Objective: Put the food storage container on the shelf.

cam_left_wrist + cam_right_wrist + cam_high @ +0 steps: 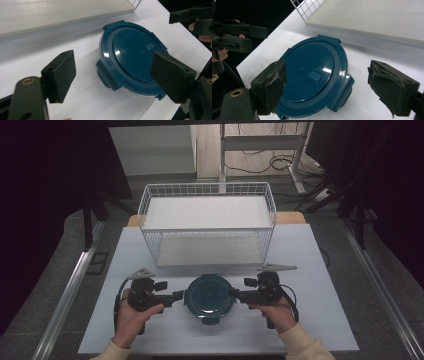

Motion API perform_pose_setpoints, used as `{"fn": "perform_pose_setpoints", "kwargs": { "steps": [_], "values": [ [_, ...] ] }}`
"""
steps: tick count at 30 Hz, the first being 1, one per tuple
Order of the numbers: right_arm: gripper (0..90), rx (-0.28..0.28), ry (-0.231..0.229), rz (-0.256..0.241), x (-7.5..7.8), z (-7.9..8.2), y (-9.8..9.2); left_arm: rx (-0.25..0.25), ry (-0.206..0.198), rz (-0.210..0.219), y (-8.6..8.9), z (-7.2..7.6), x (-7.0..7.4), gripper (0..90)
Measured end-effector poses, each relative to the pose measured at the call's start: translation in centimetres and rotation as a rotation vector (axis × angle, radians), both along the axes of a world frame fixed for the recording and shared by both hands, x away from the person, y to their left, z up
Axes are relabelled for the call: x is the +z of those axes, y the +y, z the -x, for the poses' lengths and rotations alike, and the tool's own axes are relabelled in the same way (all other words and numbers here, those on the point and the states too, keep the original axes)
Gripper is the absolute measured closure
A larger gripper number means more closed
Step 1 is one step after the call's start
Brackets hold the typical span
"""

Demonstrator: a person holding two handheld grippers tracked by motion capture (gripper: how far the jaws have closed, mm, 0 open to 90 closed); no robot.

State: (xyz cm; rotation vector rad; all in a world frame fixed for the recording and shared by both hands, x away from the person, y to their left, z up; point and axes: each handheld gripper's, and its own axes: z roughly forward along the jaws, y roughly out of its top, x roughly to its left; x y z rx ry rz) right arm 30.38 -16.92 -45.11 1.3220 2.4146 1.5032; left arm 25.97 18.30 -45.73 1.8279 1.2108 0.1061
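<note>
Nearest the person, both hands sat at the front edge of the white rectangular tabletop (310,270), each holding a black two-jaw tool aimed inward along one line. The left gripper (179,295) pointed right and the right gripper (234,293) pointed left, so the round dark-blue plastic food container with a clip-on lid (210,298) lay directly between the two tips, flat on the table near its front middle. In the left gripper view the left gripper (113,76) had its jaws spread wide with nothing between the pads; one side clip of the container (132,67) faced it, just ahead and slightly right of centre. In the right gripper view the right gripper (335,88) was likewise spread and empty, and the opposite clip of the container (314,80) sat in the gap line, the left-hand pad overlapping the lid's rim in the picture; contact could not be confirmed. Being round, the container had no long axis; the clips on its left and right set the approach. Both tips looked about equally near, neither arm favoured. Judgement: a closing move inward from both sides would meet the clips. Farther back stood the white wire-mesh basket with a pale flat liner (207,187), well apart from the container
</note>
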Motion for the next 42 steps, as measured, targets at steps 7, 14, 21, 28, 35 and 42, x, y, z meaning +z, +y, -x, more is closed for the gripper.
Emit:
{"fn": "perform_pose_setpoints", "kwargs": {
  "steps": [7,14,21,28,35,42],
  "values": [
    [13.4,0.003,0.079,-0.008,-1.9,-0.8,0.8,-0.015,0.087,0.028,-0.6,-0.5,-1.4,16.2],
    [13.0,0.013,0.119,0.011,-3.3,-0.9,1.2,-0.010,0.138,0.059,-0.8,-1.1,-2.6,16.2],
    [11.5,0.039,0.192,-0.022,-4.3,-1.4,1.9,-0.019,0.195,0.082,-1.6,-1.9,-3.4,15.0],
    [11.6,0.045,0.206,-0.015,-4.8,-1.4,2.4,-0.031,0.233,0.090,-2.1,-2.5,-4.1,14.7],
    [13.6,0.043,0.269,-0.043,-5.6,-1.5,2.5,-0.042,0.307,0.171,-2.5,-3.2,-5.6,15.6],
    [15.9,0.020,0.331,-0.068,-6.0,-1.5,2.5,-0.071,0.332,0.209,-3.4,-3.2,-6.1,19.3]
  ]
}}
